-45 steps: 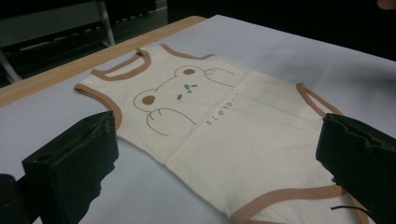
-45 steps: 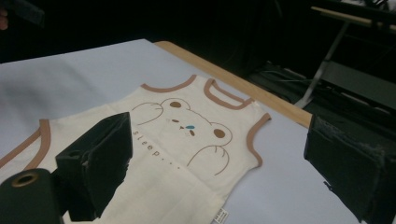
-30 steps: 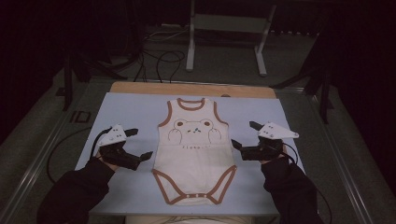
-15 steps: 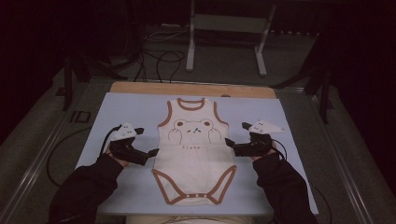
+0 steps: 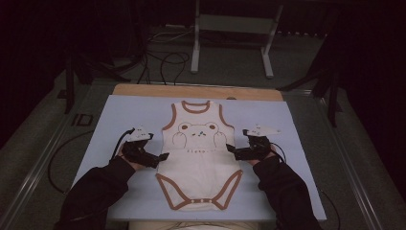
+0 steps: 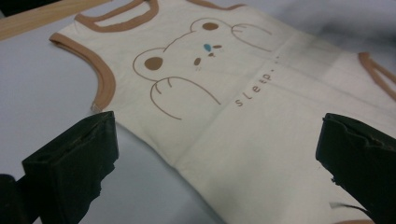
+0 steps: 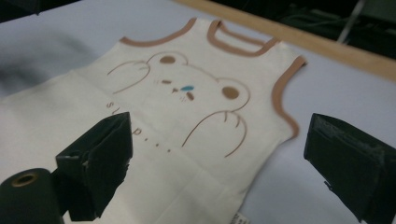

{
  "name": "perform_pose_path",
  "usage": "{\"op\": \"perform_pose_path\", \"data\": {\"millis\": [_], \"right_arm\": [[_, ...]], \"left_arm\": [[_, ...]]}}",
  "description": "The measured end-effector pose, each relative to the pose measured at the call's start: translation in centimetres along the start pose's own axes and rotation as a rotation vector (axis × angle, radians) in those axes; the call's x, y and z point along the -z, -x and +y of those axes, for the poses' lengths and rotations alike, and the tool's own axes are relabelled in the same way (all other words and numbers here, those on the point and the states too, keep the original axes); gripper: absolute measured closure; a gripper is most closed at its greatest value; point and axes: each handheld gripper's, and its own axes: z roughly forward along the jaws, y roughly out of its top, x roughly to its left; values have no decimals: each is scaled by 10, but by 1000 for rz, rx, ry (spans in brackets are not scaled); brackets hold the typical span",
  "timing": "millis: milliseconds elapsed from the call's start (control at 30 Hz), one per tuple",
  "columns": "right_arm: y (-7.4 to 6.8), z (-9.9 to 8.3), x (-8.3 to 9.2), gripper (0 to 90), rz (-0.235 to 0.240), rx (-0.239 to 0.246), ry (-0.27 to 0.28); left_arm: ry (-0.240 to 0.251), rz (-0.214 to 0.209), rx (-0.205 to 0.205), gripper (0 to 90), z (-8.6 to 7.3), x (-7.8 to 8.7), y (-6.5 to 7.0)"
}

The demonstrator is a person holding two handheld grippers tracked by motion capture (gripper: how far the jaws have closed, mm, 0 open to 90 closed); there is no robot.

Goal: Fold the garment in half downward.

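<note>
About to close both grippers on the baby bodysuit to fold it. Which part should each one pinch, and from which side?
The bodysuit lies flat, face up, neck away from the person. Probably best: each gripper takes its own side seam just below the armhole, coming in sideways from the outside. The left gripper and right gripper already sit open at those edges, where one thin, free edge lies on the blue mat.

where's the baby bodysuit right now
In the high view, the cream bear-print bodysuit with brown trim lies flat mid-table on the pale blue mat, between both open grippers.
</note>
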Motion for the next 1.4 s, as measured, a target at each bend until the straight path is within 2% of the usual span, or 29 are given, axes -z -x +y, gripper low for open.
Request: {"op": "perform_pose_path", "data": {"millis": [200, 267, 400, 433, 500, 667, 700, 900, 1000, 1067, 1167, 1267, 1367, 1400], "right_arm": [[4, -5, -9, 87, 20, -17, -44], [6, -8, -13, 131, 18, -17, -59], [8, -10, -17, 148, 16, -14, -81], [8, -10, -17, 157, 16, -14, -81], [11, -11, -21, 187, 16, -19, -101], [15, -14, -28, 193, -6, -42, -130], [17, -15, -30, 213, -12, -60, -142], [19, -18, -35, 263, -18, -67, -176], [20, -20, -40, 332, -21, -74, -197], [21, -21, -42, 411, -28, -80, -216], [21, -21, -44, 434, -45, -65, -230], [19, -22, -46, 475, -45, -49, -254], [19, -22, -48, 499, -45, -52, -260], [19, -23, -49, 518, -42, -55, -268]], "left_arm": [[-35, -10, 6, 2, -3, -10, -6], [-59, -11, 14, 3, -4, -15, -10], [-71, -11, 21, 5, -5, -19, -12], [-87, -7, 18, 5, -6, -22, -13], [-95, -2, 24, 36, -7, -25, -14], [-119, -18, 32, 85, -8, -32, -16], [-119, -14, 36, 111, -8, -33, -16], [-147, 1, 52, 154, -8, -40, -19], [-169, 11, 71, 163, -9, -43, -21], [-181, 17, 78, 198, -10, -46, -22], [-185, 25, 72, 225, -12, -49, -22], [-188, 37, 57, 310, -14, -53, -21], [-179, 46, 55, 338, -15, -54, -21], [-179, 50, 56, 384, -14, -55, -21]]}}
